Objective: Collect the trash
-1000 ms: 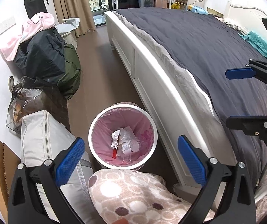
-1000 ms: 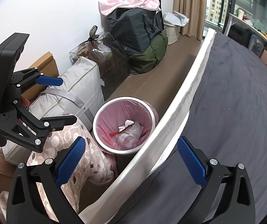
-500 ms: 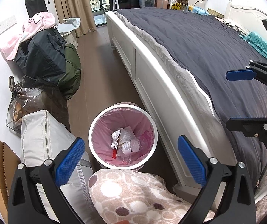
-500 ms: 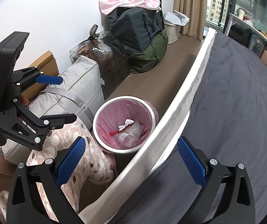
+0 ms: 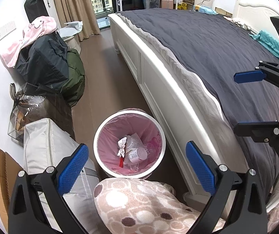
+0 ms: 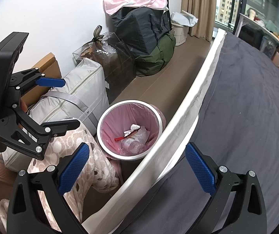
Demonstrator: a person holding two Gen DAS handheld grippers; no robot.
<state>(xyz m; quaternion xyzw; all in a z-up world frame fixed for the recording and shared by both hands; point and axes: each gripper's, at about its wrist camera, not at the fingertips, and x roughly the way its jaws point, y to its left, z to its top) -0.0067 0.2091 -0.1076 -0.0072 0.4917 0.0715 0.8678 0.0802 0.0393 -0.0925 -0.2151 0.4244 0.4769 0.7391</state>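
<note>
Both my hand-held grippers are spread wide w/ nothing in them: left hand-held gripper (image 5: 136, 166) hangs over the bin (image 5: 100, 132), right hand-held gripper (image 6: 137, 167) is above the bed (image 6: 246, 117) edge. Trash (image 5: 132, 152) (crumpled paper, plastic cup, red bit) sits at the bottom of the pink-lined bin on the floor beside the bed frame. If the liner is next, I'd grab its rim, not the contents, and lift straight up.
</note>
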